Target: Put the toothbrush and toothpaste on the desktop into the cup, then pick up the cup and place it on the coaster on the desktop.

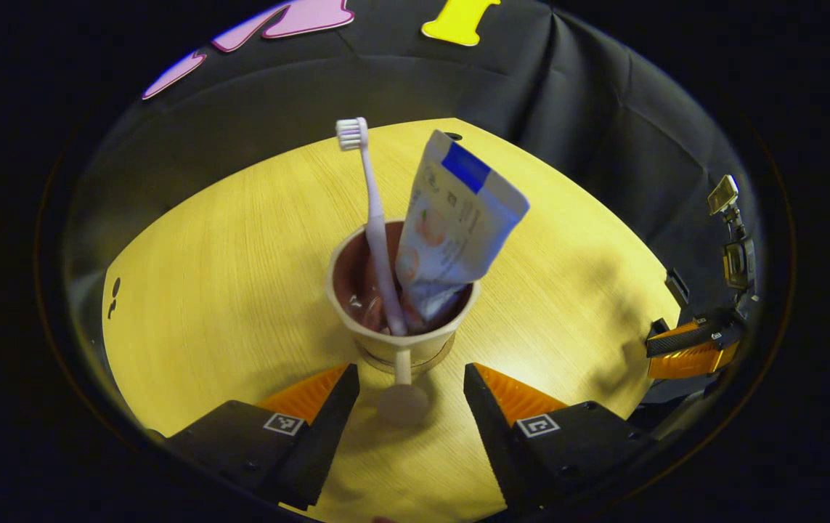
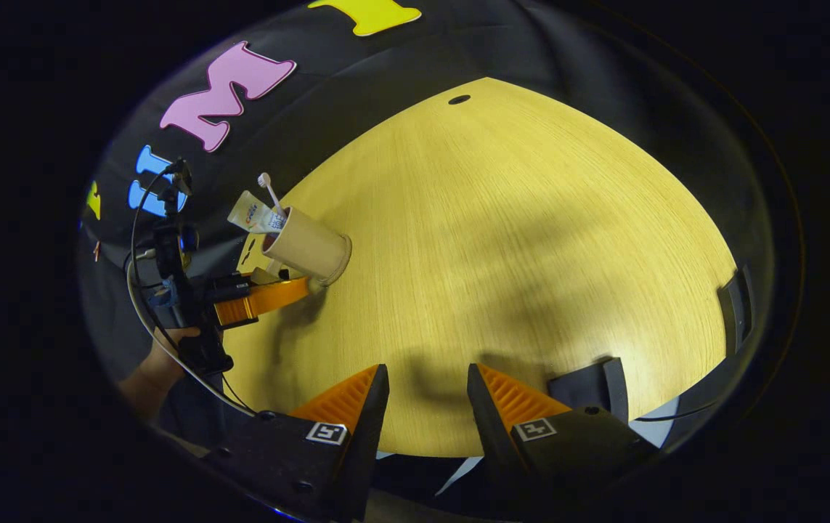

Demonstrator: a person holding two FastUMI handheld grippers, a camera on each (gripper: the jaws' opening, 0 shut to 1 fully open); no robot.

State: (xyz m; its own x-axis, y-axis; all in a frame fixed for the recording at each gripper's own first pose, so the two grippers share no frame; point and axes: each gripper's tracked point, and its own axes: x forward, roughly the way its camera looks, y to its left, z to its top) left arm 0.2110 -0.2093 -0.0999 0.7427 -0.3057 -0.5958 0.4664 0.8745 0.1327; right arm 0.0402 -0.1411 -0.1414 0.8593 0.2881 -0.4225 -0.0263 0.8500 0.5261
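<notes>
A beige cup (image 1: 400, 327) stands upright in the middle of the yellow wooden desktop (image 1: 226, 290). A pink toothbrush (image 1: 375, 225) and a white-and-blue toothpaste tube (image 1: 451, 232) lean inside it. A thin round coaster (image 1: 438, 357) shows as a ring under the cup's base. My left gripper (image 1: 411, 388) is open, just short of the cup, its fingers apart on either side of the base without pressing it. In the right gripper view the cup (image 2: 306, 247) sits far left with the left gripper (image 2: 269, 298) beside it. My right gripper (image 2: 425, 407) hangs open over the desk's near edge, holding nothing.
A hand (image 2: 160, 363) holds the left gripper, with cables trailing from it. The right gripper (image 1: 690, 349) shows at the desk's right edge. Dark brackets (image 2: 596, 388) sit at the desk's rim. A small hole (image 2: 459, 99) marks the far side.
</notes>
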